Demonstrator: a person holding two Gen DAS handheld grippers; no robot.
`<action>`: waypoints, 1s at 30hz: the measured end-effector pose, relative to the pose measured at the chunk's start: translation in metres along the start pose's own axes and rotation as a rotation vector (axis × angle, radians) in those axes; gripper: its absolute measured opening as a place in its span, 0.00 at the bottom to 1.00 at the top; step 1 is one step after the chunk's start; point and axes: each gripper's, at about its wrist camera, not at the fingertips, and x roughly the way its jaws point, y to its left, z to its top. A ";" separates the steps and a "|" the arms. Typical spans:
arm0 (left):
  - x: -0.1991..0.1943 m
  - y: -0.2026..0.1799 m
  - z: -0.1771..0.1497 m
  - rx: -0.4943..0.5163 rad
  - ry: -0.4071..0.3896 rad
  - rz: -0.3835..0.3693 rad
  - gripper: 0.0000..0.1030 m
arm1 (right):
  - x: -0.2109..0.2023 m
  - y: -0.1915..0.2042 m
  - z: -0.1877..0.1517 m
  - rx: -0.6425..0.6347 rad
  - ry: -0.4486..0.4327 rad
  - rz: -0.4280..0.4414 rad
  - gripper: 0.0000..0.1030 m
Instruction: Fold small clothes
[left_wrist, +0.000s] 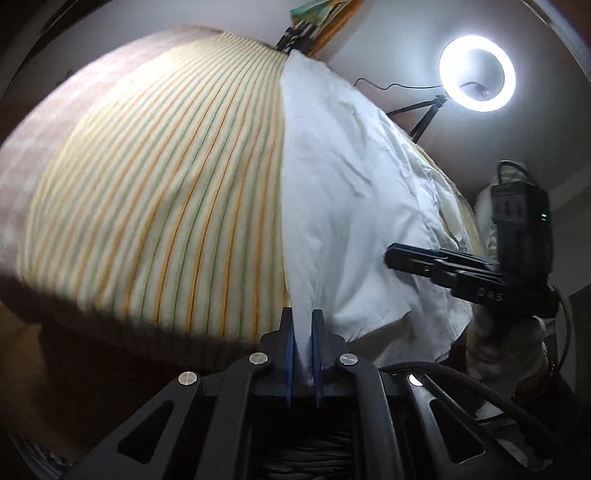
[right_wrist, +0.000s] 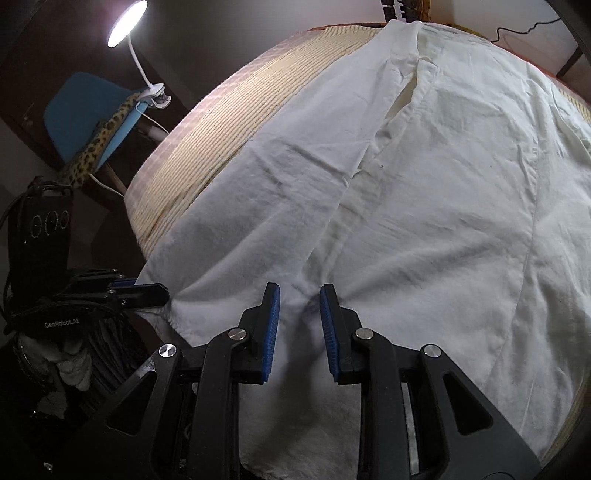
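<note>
Beside shirt (right_wrist: 424, 184) — clip lamp (right_wrist: 125, 18).

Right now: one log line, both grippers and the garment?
left gripper: shut on white garment edge | right gripper: pinching bunched fabric | surface: striped cloth

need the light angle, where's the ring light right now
In the left wrist view the ring light glows at upper right, on a tripod beyond the white garment.

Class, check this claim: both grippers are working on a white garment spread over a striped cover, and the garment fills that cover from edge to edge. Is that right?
Not quite. The white garment does not fill the striped cover: the left wrist view shows a broad bare stretch of it beside the cloth. The rest stands: the left gripper pinches an edge, and the right gripper has cloth between its fingers.
</note>
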 end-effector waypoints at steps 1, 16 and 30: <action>-0.001 0.002 0.000 -0.007 -0.010 -0.005 0.08 | -0.003 0.002 0.000 -0.009 0.004 -0.020 0.23; -0.019 -0.036 0.036 0.187 -0.206 0.122 0.20 | 0.016 0.029 0.042 -0.022 -0.117 0.029 0.23; 0.008 -0.033 0.025 0.235 -0.173 0.183 0.26 | -0.006 0.012 0.031 0.030 -0.157 0.069 0.48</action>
